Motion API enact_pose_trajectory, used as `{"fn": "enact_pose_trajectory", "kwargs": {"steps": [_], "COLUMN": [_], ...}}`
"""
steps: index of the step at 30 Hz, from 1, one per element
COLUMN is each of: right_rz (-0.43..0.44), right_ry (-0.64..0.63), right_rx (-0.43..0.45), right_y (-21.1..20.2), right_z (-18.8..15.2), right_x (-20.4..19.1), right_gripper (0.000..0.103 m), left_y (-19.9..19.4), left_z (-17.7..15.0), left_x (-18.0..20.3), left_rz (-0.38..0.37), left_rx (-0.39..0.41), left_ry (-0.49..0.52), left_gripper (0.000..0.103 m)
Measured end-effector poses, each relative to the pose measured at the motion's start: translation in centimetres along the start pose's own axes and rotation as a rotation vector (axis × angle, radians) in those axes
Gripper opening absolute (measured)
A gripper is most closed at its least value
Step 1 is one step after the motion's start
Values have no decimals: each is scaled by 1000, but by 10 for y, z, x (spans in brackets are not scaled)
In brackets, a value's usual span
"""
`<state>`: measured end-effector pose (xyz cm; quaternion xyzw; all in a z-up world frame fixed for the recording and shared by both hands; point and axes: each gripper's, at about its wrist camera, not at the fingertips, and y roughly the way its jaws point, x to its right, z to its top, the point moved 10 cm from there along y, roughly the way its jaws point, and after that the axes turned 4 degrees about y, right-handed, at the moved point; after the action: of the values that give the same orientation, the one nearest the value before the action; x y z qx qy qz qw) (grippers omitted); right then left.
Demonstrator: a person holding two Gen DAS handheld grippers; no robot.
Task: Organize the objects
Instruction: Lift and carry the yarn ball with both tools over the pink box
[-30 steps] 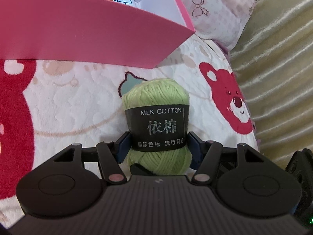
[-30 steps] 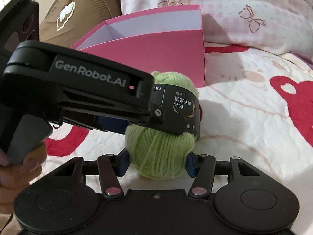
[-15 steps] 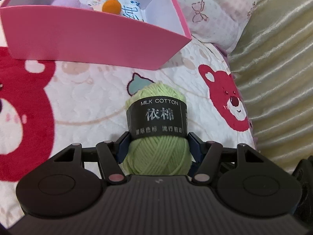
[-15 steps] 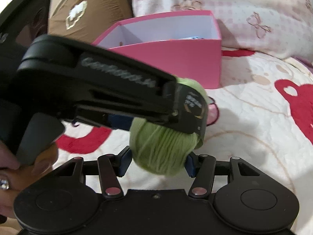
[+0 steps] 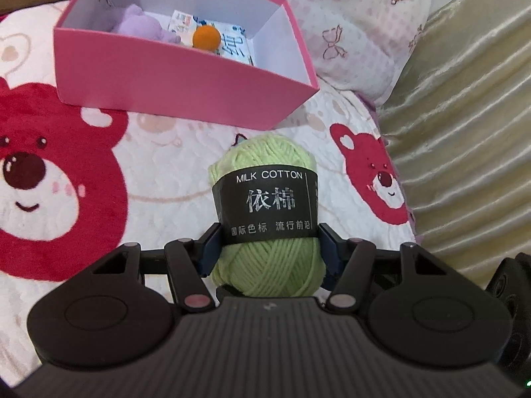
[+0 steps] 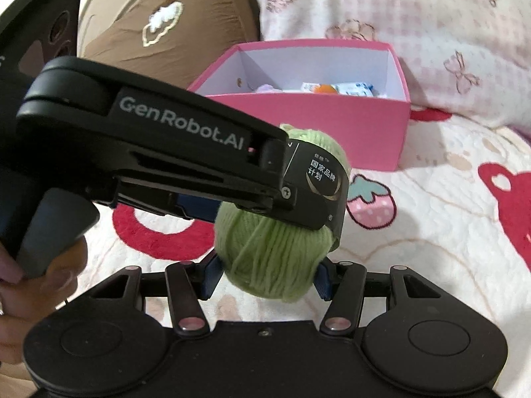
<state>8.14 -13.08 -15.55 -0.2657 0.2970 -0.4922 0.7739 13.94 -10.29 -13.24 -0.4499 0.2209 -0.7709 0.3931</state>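
Observation:
A light green yarn ball [image 5: 262, 156] with a black "MILK COTTON" band hangs above the bed. My left gripper [image 5: 267, 248] pinches its lower half from both sides, and its jaws are closing a little tighter on it. My right gripper [image 6: 267, 275] is shut on the same yarn ball [image 6: 275, 258] from below, with the left tool's black body [image 6: 149, 152] crossing over it. Beyond stands an open pink box [image 5: 166, 79] holding a purple plush [image 5: 139, 25], an orange ball [image 5: 207, 35] and printed packets [image 5: 235, 44].
A white blanket [image 5: 159, 172] with red bear faces covers the bed. Pink patterned pillows [image 5: 348, 33] lie behind the box and a gold ribbed fabric [image 5: 464, 132] runs along the right. A brown cushion [image 6: 159, 33] sits at the back left. A hand [image 6: 20, 298] grips the left tool.
Both grippers have risen with the yarn ball still between them. The pink box now sits lower and farther off in both views, so its inside shows.

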Motion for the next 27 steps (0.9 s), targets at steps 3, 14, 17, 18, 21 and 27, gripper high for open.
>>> {"fn": "enact_pose_trajectory", "kwargs": {"steps": [3,14,17,18,21,27], "right_rz": [2,14,8,0,15,-3], "right_ry": [-33,-51,-68,-80,-52,-58], "right_rx": [15,35,39,48,53,74], "right_y": [-6,-28,-34,-37,-40,-39], "right_z": [3,21,24,27,43,64], "right_x": [-8,-38,-44,-45,-45,-41], "right_gripper": [60,64,64,64,64,62], "left_y": [-12,-49,-59,-63,-68,-69], "left_z": [2,11,14,16,21,46], "left_x": [2,11,19,20,23,27], "left_rz": [-4,27,11,9,22,17], "left_rx": [20,9,25,34,70,90], "left_ry": [6,26,50,49,53,47], "left_gripper": [59,59,59,59,59,59]}}
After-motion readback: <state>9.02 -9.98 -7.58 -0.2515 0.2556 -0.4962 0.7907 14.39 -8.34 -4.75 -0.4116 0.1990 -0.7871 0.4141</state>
